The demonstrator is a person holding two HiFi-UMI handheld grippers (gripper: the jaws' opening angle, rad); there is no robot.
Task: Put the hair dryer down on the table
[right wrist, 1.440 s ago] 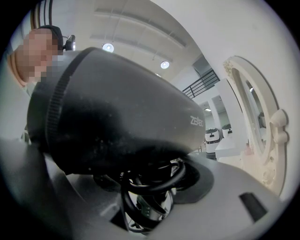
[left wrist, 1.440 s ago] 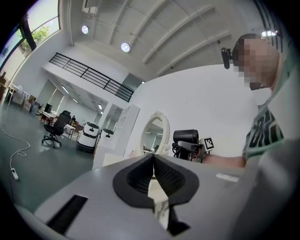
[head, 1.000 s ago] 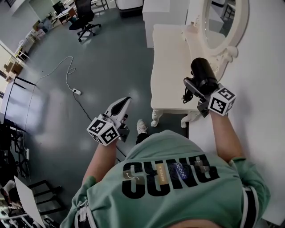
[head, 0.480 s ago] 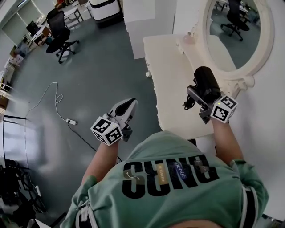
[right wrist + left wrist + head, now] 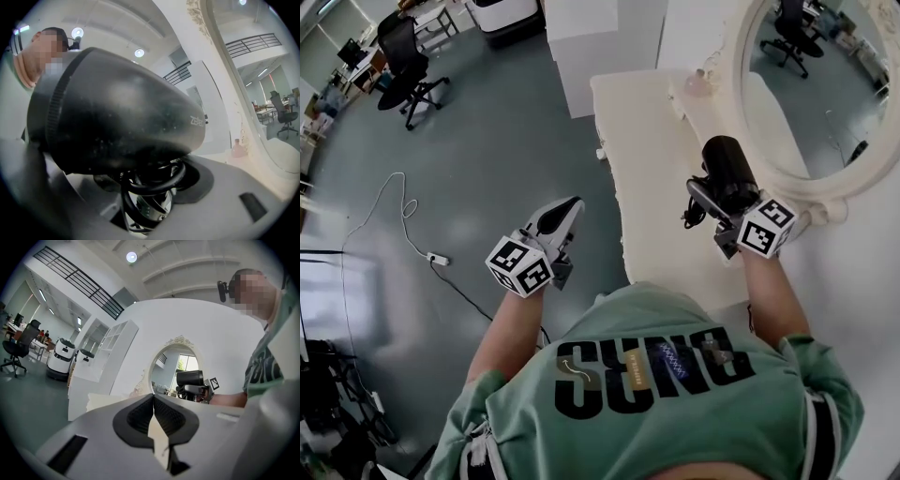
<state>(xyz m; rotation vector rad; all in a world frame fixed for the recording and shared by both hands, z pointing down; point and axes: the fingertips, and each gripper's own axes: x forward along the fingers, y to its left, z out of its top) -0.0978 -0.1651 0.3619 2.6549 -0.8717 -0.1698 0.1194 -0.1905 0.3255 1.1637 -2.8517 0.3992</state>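
Note:
A black hair dryer (image 5: 729, 175) with its cord coiled round the handle is held in my right gripper (image 5: 719, 208), above the near right part of the cream dressing table (image 5: 652, 159). In the right gripper view the hair dryer's barrel (image 5: 117, 117) fills the frame and its wrapped handle sits between the jaws. My left gripper (image 5: 566, 208) hangs over the grey floor left of the table, jaws shut and empty; in the left gripper view its pads (image 5: 153, 417) meet, and the hair dryer (image 5: 190, 379) shows far off.
An oval mirror (image 5: 820, 84) in a cream frame stands at the table's back right. A small pink bottle (image 5: 698, 84) sits at the table's far end. White cabinets (image 5: 581, 47), an office chair (image 5: 403, 66) and a power strip with cable (image 5: 436, 258) are on the floor.
The view has shifted closer to the table and mirror. The right gripper still holds the hair dryer over the tabletop; the left gripper stays shut beside the table.

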